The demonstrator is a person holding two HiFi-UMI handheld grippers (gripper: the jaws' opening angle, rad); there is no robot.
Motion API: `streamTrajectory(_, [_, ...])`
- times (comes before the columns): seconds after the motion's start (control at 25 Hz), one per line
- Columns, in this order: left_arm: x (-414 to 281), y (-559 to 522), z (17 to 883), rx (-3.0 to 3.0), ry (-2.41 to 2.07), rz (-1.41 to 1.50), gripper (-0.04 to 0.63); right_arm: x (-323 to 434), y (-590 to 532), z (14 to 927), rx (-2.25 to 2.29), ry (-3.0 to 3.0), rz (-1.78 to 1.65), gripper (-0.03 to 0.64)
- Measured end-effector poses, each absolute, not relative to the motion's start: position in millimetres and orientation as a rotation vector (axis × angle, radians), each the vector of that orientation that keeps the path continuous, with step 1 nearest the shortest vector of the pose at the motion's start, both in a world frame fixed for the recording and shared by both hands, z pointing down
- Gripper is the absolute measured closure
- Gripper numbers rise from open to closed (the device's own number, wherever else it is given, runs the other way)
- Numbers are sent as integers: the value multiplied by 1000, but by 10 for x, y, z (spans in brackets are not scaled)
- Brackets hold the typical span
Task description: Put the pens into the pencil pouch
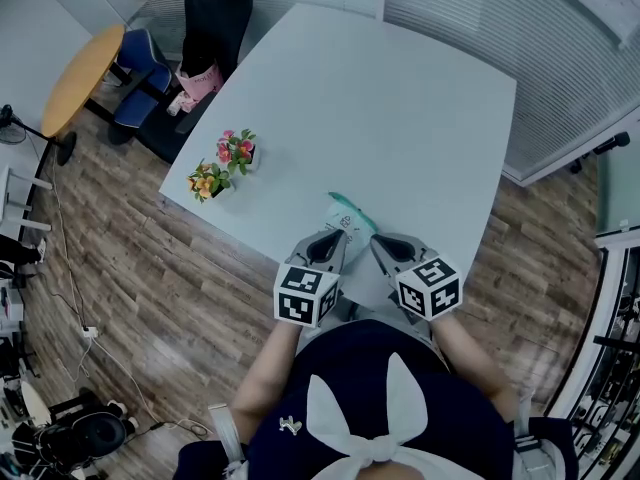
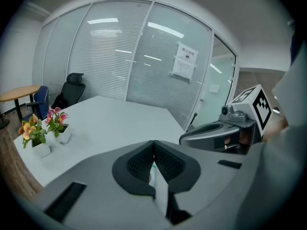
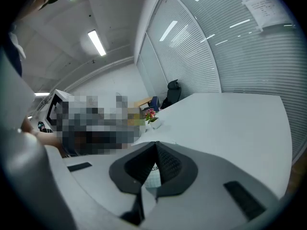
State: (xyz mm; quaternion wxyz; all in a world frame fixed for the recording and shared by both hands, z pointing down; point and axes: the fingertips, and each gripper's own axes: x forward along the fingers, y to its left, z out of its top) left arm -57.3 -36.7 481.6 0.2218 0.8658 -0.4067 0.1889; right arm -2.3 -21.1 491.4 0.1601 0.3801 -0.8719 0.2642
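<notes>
A pale teal and white pencil pouch (image 1: 350,211) lies near the front edge of the white table (image 1: 380,108), in front of the person. My left gripper (image 1: 342,232) meets its left end and my right gripper (image 1: 376,239) its right end. In the left gripper view the left gripper (image 2: 154,143) has its jaws together, with pale pouch fabric (image 2: 152,174) showing just under the tips. The right gripper view shows the right gripper (image 3: 156,143) with its jaws closed too, and checked white pouch fabric (image 3: 153,178) caught between them. No pen is visible in any view.
Two small pots of flowers (image 1: 223,164) stand at the table's left edge. A black office chair (image 1: 215,18) and a round wooden table (image 1: 80,78) are beyond the far left corner. Glass walls with blinds (image 1: 560,68) run behind and to the right.
</notes>
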Motion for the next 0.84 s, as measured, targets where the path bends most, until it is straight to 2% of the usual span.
streamTrajectory(0.84, [-475, -262, 4832, 2401, -1087, 530, 574, 23, -137, 4900, 1118, -2469, 713, 615])
